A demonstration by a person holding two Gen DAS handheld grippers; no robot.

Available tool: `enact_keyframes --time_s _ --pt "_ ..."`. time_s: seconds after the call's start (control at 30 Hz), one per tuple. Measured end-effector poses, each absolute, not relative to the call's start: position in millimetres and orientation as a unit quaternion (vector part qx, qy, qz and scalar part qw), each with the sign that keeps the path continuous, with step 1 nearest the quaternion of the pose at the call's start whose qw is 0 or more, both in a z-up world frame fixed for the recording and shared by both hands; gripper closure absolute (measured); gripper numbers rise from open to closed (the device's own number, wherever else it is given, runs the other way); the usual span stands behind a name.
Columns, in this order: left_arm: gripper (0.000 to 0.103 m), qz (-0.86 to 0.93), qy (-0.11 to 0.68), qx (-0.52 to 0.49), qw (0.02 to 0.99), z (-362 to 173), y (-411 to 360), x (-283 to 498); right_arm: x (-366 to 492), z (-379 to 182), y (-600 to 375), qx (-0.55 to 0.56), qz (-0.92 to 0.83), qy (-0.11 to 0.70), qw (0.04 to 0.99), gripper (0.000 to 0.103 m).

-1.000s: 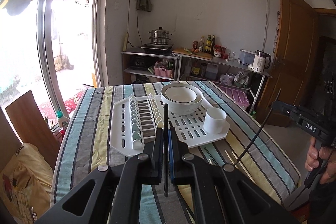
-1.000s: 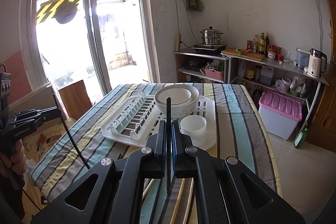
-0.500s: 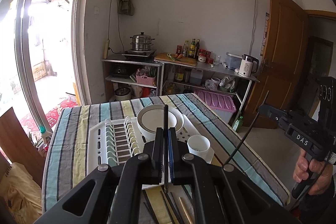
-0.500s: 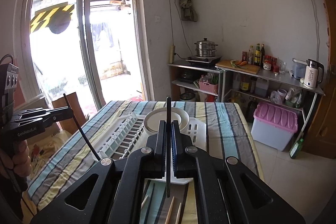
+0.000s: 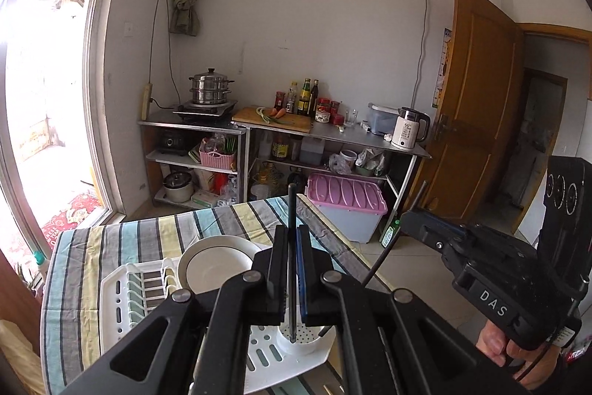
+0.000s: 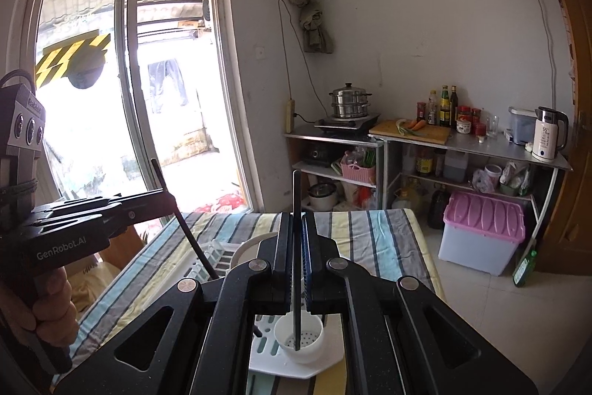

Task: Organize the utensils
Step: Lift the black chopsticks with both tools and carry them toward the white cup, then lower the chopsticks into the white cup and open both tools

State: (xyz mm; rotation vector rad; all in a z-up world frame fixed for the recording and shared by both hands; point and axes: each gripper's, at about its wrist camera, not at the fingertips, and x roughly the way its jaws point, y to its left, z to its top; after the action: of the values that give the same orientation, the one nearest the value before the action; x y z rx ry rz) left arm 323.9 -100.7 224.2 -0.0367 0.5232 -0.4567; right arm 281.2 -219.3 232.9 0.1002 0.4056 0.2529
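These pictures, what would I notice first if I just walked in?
Probably the two black grippers, left and right, each shut on a black chopstick that stands upright. Their lower tips hang over the white cup at the corner of the white rack on the striped table. Beside the cup sits a white bowl.
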Motion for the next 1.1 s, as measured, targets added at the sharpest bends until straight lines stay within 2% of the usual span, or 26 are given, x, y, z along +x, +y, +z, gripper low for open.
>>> enact_keyframes --time_s 0.47,1.03,1.1 --pt "0.099 -0.238 0.316 -0.028 0.918 144.0 -126.2 382.0 330.2 175.9 -225.2 0.068 0.127 0.260 0.955 0.099" --pt "0.096 -0.141 0.300 0.025 0.943 123.2 -99.2 382.3 339.2 166.6 -241.4 0.055 0.082 0.285 0.954 0.097" --pt "0.095 -0.140 0.296 0.032 0.944 122.7 -98.6 380.3 338.8 165.5 -240.9 0.053 0.079 0.288 0.953 0.091"
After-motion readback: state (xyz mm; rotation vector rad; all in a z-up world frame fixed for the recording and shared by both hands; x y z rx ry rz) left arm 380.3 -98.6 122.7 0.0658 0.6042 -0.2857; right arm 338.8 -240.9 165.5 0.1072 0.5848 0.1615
